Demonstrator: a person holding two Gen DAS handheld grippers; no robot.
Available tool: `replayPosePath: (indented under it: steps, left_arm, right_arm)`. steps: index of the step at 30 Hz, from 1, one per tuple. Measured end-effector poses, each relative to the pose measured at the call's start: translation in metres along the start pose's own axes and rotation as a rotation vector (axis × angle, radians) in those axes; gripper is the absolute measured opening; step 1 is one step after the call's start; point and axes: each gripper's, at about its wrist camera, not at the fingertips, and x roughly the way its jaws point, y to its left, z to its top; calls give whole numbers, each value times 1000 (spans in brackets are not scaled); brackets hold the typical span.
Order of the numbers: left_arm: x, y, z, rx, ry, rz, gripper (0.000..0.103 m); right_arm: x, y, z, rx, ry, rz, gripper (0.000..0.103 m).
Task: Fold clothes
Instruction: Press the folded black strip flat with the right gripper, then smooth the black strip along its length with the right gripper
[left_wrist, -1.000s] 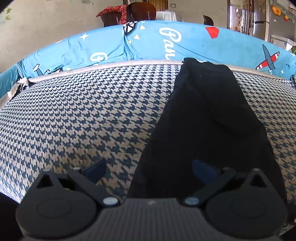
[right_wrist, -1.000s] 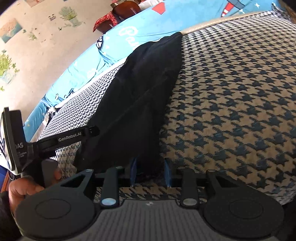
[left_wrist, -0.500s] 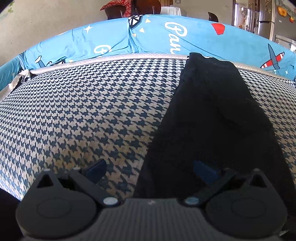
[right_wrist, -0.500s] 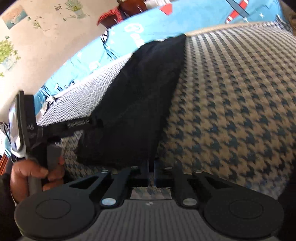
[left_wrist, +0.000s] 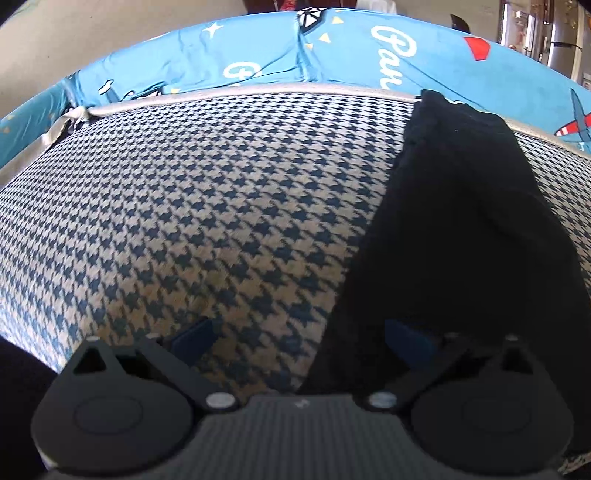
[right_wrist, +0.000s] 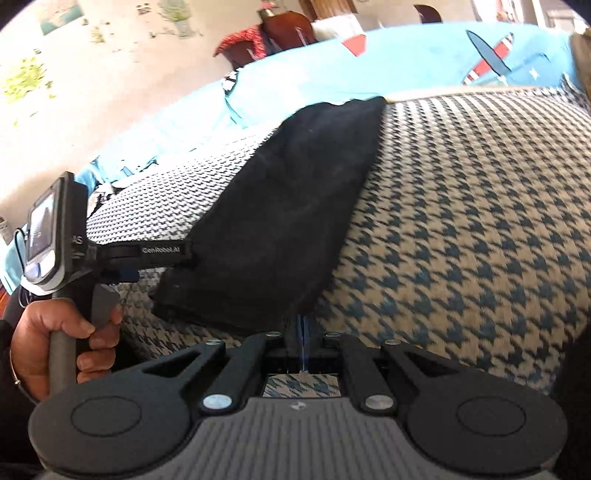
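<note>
Long black fabric garment (left_wrist: 458, 229), folded into a narrow strip, lies flat on the navy-and-beige houndstooth bed cover (left_wrist: 192, 206), running from the cover's near edge back to its grey piped far border, where the strip's far end touches the bright blue cartoon-print sheet (left_wrist: 280, 55). Left gripper (left_wrist: 299, 341): jaws spread wide, straddling the garment's left edge at the near end of the cover; one blue pad (left_wrist: 194, 338) sits over bare houndstooth, the other over black cloth; nothing pinched. Right gripper (right_wrist: 303, 338): jaws pressed together on the garment's near right corner, a thin sliver of blue pad visible between them (cloth edge runs straight into the jaws). In the right wrist view the left gripper's black body with its small screen (right_wrist: 44, 236) is at the garment's near left corner, held by a hand (right_wrist: 64, 343) wrapped around the grey handle. Dark wooden chairs with red cloth (right_wrist: 258, 37) stand beyond the blue sheet, against a cream wall.
</note>
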Motion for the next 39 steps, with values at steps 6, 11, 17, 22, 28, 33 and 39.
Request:
replayPosePath:
  steps: [6, 11, 17, 22, 28, 33, 39]
  left_arm:
    - [-4, 8, -3, -8, -10, 17, 103]
    - [-11, 7, 1, -28, -62, 23, 103]
    - [-13, -8, 10, -3, -122, -14, 103]
    - [0, -22, 21, 3, -127, -20, 103]
    - [17, -23, 21, -14, -91, 62, 103]
    - [19, -18, 18, -28, -83, 116, 103]
    - [18, -12, 17, -43, -80, 142, 103]
  right_arm:
    - [1, -2, 13, 9, -42, -10, 5]
    - [23, 5, 20, -12, -26, 16, 5]
    - [52, 23, 25, -68, 9, 51, 5]
    - [72, 32, 28, -88, 27, 71, 11]
    - [78, 33, 19, -91, 43, 117, 15]
    - [75, 35, 12, -115, 69, 160, 15]
    - [76, 34, 13, -95, 99, 188, 15]
